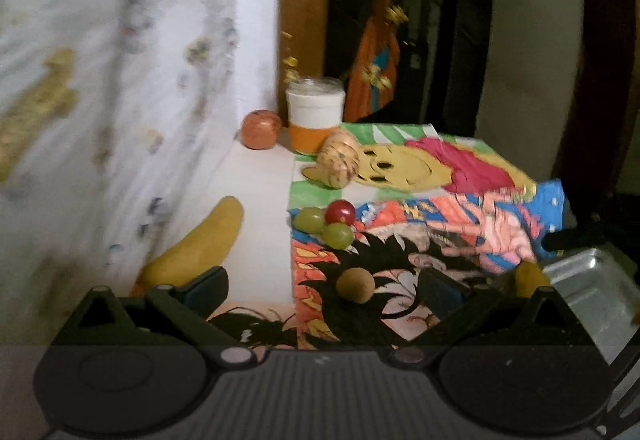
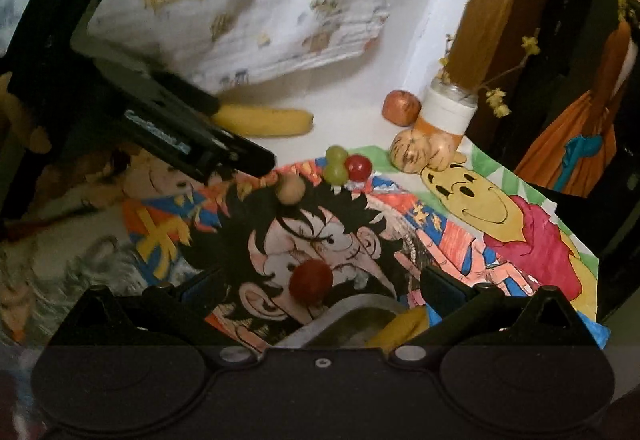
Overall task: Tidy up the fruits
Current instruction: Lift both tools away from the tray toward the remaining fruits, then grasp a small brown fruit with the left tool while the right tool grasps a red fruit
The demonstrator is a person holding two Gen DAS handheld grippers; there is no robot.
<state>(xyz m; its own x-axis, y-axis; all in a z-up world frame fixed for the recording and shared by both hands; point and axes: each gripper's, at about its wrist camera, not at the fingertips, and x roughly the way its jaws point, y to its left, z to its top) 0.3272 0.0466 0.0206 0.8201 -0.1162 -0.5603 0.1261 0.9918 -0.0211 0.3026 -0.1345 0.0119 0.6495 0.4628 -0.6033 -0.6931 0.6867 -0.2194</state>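
Both the left gripper and right gripper hang spread wide and empty over the table, where grapes sit beyond a small brown fruit, banana at left.

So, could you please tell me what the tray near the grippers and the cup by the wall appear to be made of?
The tray looks like bare metal, perhaps aluminium or steel: dull silver-grey, with soft highlights along its rounded rim. The cup looks like plastic or coated paper: matte white upper wall, an orange lower band, and a pale translucent lid or film on top. Blur leaves the exact material open.
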